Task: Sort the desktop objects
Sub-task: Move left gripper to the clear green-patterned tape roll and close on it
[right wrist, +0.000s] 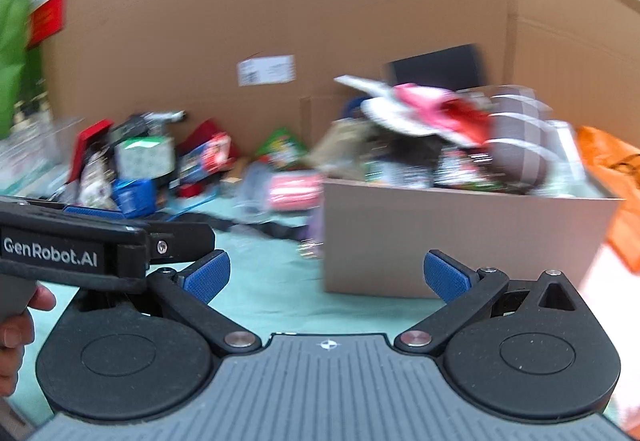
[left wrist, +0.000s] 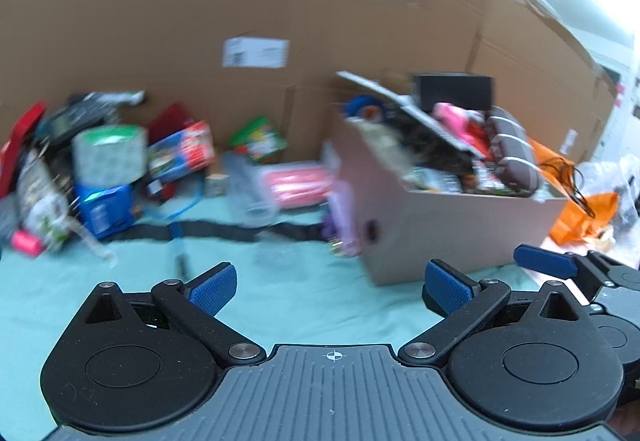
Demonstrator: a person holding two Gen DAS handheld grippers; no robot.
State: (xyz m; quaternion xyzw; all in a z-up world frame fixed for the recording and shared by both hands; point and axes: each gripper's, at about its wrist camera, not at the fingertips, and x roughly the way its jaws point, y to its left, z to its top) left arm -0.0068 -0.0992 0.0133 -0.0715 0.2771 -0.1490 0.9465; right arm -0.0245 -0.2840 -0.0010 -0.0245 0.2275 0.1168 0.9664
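A tall cardboard wall (left wrist: 240,1) backed the teal cloth (left wrist: 280,301). The overfull box (left wrist: 460,233) sat toward the cloth's right edge, nearer the right gripper (right wrist: 326,275). Loose clutter (left wrist: 112,169) lay along the back toward the left edge, nearer the left gripper (left wrist: 330,287). Both stood wide apart, empty.

Two low side-by-side wrist views facing the cardboard wall (left wrist: 240,1), both sharing the nearby full box (right wrist: 440,237).
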